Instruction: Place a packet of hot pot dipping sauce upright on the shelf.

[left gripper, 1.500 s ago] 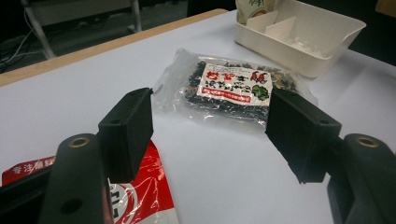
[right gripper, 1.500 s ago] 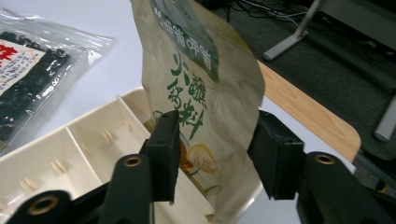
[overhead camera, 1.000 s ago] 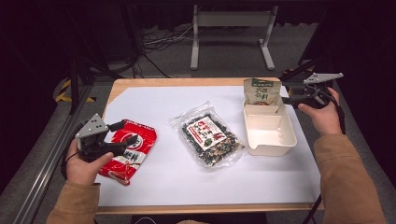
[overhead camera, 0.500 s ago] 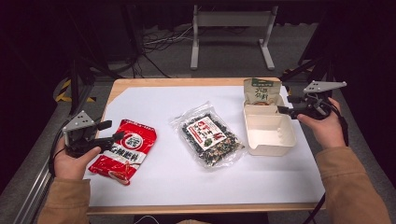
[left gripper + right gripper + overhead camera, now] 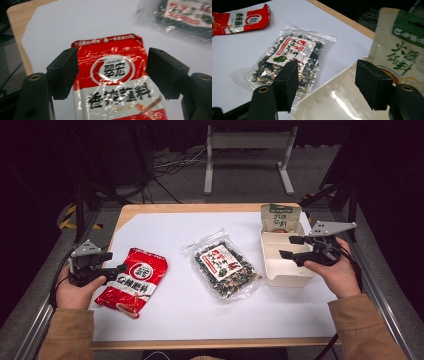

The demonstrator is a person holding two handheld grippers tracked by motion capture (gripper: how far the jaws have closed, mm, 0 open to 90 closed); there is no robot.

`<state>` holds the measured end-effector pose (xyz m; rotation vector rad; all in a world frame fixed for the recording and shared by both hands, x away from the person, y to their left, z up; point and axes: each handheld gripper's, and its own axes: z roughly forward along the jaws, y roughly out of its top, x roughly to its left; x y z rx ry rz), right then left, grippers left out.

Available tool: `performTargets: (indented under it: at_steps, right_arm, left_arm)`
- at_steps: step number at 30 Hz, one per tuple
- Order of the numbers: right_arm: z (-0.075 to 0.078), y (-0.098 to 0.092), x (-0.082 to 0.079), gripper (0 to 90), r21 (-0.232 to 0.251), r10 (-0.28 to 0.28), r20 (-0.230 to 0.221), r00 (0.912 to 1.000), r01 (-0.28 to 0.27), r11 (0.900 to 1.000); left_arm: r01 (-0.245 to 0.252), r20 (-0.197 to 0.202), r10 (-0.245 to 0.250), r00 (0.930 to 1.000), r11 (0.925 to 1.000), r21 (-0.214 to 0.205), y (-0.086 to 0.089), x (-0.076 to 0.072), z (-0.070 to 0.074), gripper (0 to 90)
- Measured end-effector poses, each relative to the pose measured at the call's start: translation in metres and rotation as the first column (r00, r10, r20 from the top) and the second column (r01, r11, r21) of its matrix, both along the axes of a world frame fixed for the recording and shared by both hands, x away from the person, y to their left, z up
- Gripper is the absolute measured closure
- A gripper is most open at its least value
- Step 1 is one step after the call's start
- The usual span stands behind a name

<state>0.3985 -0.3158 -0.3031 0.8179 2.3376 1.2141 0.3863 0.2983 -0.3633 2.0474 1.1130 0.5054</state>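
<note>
The left gripper view shows the red packet's (image 5: 117,82) printed face between the left gripper's (image 5: 112,72) spread jaws, which have just been opening and touch nothing. From above, this packet (image 5: 132,281) lies flat near the table's (image 5: 150,212) left edge. The right gripper (image 5: 290,247), jaws apart, hovers over the white tray (image 5: 285,275); a green pouch (image 5: 399,47) stands behind it, and the clear seaweed bag (image 5: 223,266) lies between, with bare white surface around.

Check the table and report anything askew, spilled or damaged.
Nothing is spilled or visibly torn. The green-and-beige paper pouch stands propped against the far end of the white foam tray, half out of it. The red-and-white foil packet and the clear bag of dark dried greens lie flat, each at a slant.
</note>
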Motion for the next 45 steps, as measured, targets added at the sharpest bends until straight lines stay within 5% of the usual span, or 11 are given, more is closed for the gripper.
performTargets:
  at_steps: [2,12,20,25,28,41,45]
  right_arm:
    - [-0.002,0.006,-0.005,34.5,0.004,0.014,0.005,0.9999,-0.014,0.9999]
    - [-0.012,0.030,-0.024,33.9,-0.016,0.052,0.028,0.9982,-0.052,0.9985]
    - [-0.020,0.044,-0.032,33.4,-0.006,0.086,0.035,0.9957,-0.086,0.9963]
    - [-0.023,0.048,-0.033,33.2,-0.011,0.094,0.033,0.9951,-0.093,0.9956]
    - [-0.024,0.049,-0.035,33.2,-0.007,0.099,0.028,0.9947,-0.099,0.9951]
    - [-0.029,0.053,-0.035,33.7,-0.015,0.108,0.023,0.9939,-0.108,0.9941]
    - [-0.031,0.054,-0.036,33.6,-0.017,0.112,0.020,0.9935,-0.112,0.9936]
  left_arm:
    - [-0.029,-0.004,0.029,0.9996,0.9982,0.053,0.000,0.002,-0.004,27.9]
    - [-0.040,-0.087,0.042,0.9953,0.9989,0.023,0.009,0.014,-0.024,27.7]
    - [-0.079,-0.182,0.084,0.9796,0.9962,0.037,0.018,0.024,-0.042,30.3]
    - [-0.088,-0.225,0.082,0.9709,0.9960,-0.016,0.022,0.028,-0.053,30.7]
    - [-0.091,-0.253,0.085,0.9637,0.9958,-0.010,0.023,0.032,-0.060,30.3]
    - [-0.088,-0.308,0.079,0.9482,0.9960,-0.016,0.023,0.040,-0.077,26.1]
    - [-0.087,-0.286,0.080,0.9548,0.9962,-0.012,0.021,0.041,-0.080,21.9]
